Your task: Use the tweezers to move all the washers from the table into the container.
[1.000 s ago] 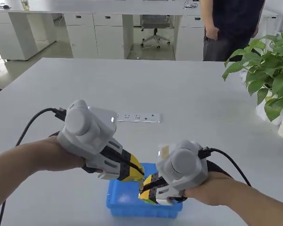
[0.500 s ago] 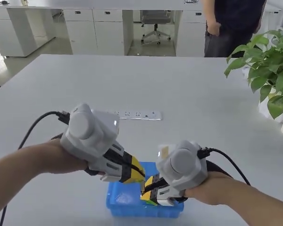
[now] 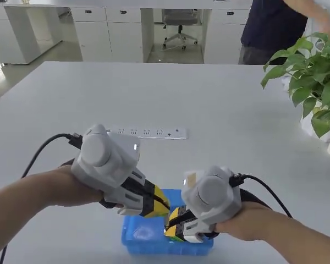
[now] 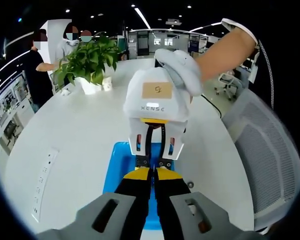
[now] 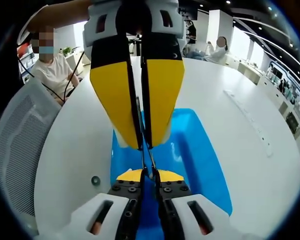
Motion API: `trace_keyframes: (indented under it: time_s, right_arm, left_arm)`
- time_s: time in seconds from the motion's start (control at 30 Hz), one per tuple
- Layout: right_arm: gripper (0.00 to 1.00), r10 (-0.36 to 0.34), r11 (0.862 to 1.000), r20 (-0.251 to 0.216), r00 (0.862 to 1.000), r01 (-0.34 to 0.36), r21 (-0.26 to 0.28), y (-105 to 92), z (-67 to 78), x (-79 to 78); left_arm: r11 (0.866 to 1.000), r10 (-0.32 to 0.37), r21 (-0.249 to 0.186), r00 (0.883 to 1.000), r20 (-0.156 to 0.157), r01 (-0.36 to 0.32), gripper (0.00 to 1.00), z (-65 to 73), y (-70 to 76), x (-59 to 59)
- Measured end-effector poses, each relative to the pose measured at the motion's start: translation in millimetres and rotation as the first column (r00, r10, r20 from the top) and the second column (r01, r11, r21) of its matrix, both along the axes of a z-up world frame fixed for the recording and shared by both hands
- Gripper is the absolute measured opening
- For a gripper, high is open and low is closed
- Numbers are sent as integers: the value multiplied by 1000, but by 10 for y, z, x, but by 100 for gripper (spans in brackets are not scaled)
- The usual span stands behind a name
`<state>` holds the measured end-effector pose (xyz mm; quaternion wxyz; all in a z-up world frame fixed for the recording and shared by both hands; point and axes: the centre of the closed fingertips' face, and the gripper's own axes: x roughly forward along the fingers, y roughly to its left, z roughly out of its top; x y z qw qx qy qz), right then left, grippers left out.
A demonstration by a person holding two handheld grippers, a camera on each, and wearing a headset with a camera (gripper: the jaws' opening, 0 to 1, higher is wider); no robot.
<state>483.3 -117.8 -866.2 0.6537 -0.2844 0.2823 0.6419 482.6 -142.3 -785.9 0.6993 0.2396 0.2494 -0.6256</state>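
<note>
L gripper (image 3: 164,204) and R gripper (image 3: 170,224) meet tip to tip over the blue container (image 3: 148,241), which sits at the near edge of the white table (image 3: 220,110).

In the R gripper view, the L gripper (image 5: 144,142) comes down from the top. Its yellow jaws are pressed nearly together w/ only a slit between, clamped on thin metal tweezers (image 5: 147,159). The tweezers run down the slit to the R gripper (image 5: 150,176), whose jaws are also closed up tight around the tweezers' lower end. Can't make out the tweezer tips or anything in them.

The container (image 5: 202,160) lies directly under both tips. One washer (image 5: 95,180) lies on the bare table just beside the container, not touching it.

In the L gripper view, the same washer (image 4: 190,185) shows near the container (image 4: 117,160). The L gripper (image 4: 150,172) faces the R gripper (image 4: 152,161), tips almost touching.

A power strip (image 3: 146,132) lies further back, a potted plant (image 3: 313,82) stands at far R, and a person (image 3: 272,27) stands beyond the table.
</note>
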Motion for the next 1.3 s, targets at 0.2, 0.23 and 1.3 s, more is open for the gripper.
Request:
trace_keyframes:
  time_s: [0.2, 0.23, 1.3]
  right_arm:
    - [11, -4, 1000, -2, 1000, 4, 4, 5, 8, -3]
    - [11, -2, 1000, 1, 1000, 2, 5, 8, 13, -2]
    - [10, -14, 999, 47, 999, 11, 51, 37, 398, -171]
  left_arm:
    - [1000, -4, -4, 1000, -1, 4, 5, 16, -20, -8]
    - [1000, -4, -5, 1000, -1, 4, 5, 21, -21, -10]
    - [1000, -8, -21, 1000, 30, 8, 5, 391, 34, -192]
